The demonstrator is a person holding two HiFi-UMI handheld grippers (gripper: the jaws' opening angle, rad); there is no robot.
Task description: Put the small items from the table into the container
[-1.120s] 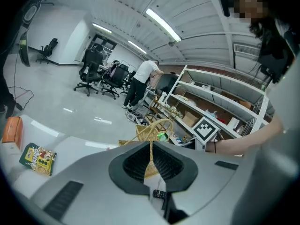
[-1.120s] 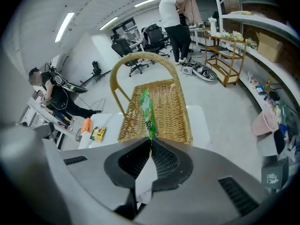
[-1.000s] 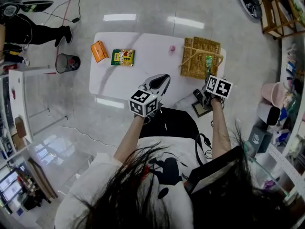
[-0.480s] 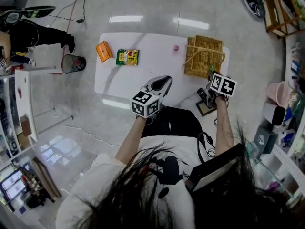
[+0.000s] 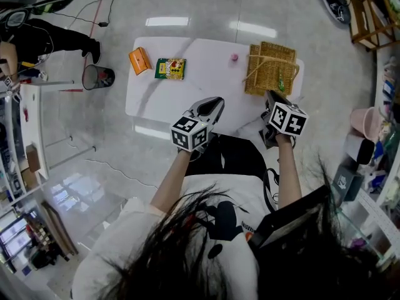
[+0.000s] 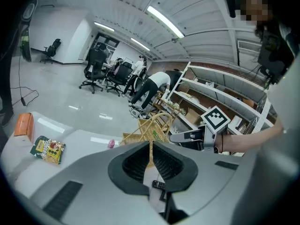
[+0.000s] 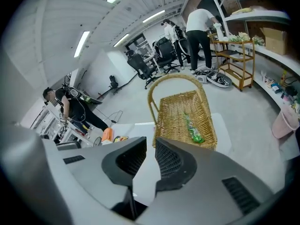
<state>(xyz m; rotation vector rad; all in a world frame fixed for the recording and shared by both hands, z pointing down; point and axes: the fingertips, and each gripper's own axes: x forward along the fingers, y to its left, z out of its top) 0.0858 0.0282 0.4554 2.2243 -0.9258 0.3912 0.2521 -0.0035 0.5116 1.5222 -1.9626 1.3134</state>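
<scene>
right gripper (image 7: 150,145) drawn back from basket (image 7: 165,121), jaws closing on nothing | green packet (image 7: 193,128) now in basket | left gripper (image 6: 150,146) near-closed, empty

The right gripper (image 7: 150,143) points down over the white table (image 7: 140,179). Its jaws stand a narrow gap apart and are closing, with nothing between them. Just beyond the jaws, on the table's right part, stands a wicker basket (image 7: 187,140) with a hoop handle. A green packet (image 7: 193,128) lies on the basket's floor. Toward the table's far left sits an orange box (image 7: 107,134). Far off, a person in a white shirt (image 7: 199,20) bends near office chairs (image 7: 150,62).
</scene>
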